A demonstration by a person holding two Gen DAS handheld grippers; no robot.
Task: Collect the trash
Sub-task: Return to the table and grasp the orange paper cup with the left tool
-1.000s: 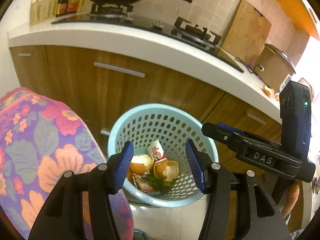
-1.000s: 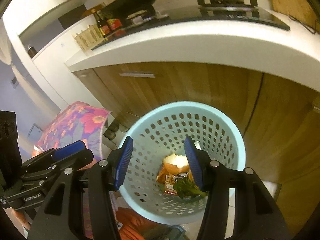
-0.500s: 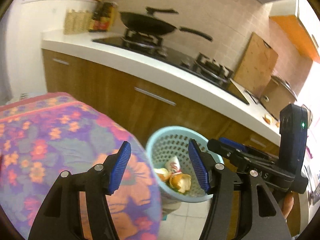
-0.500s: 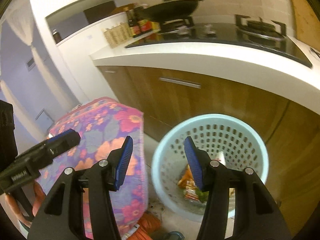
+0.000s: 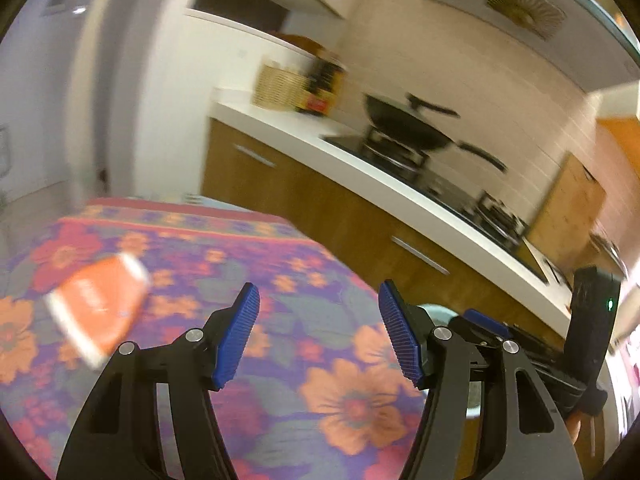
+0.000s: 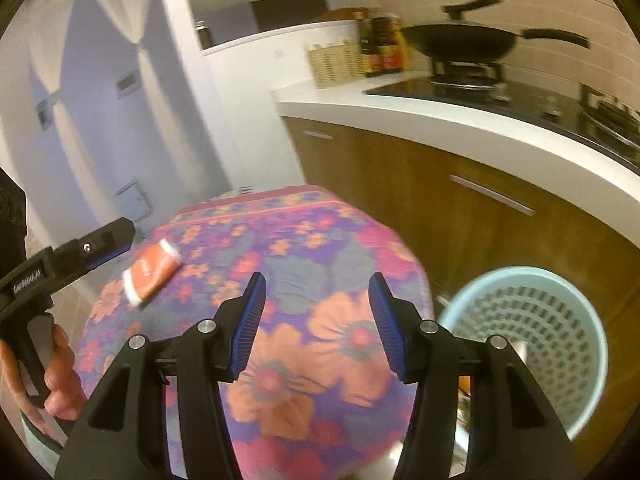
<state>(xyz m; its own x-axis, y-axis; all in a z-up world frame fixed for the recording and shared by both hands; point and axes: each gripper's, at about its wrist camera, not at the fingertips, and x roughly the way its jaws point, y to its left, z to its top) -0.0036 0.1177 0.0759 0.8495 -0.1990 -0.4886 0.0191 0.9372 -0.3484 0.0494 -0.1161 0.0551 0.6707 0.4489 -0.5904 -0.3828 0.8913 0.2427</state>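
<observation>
Both tongs are empty: the left gripper (image 5: 318,330) has just been opening its jaws, and the right gripper (image 6: 316,324) stands open too. The orange wrapper (image 5: 96,308) lies on the flowered cloth (image 5: 320,360), ahead and left of both. It is not yet collected, and the basket (image 6: 560,320) at the right already holds some trash.

Purple tablecloth (image 6: 304,280) with orange and pink flowers; orange wrapper (image 6: 150,271) with white ends; pale blue perforated basket (image 6: 560,320); blue-ribbed pads (image 6: 250,322) on black grippers; brown wood cabinets (image 6: 460,216), white countertop (image 6: 480,124), black wok (image 6: 460,44)
</observation>
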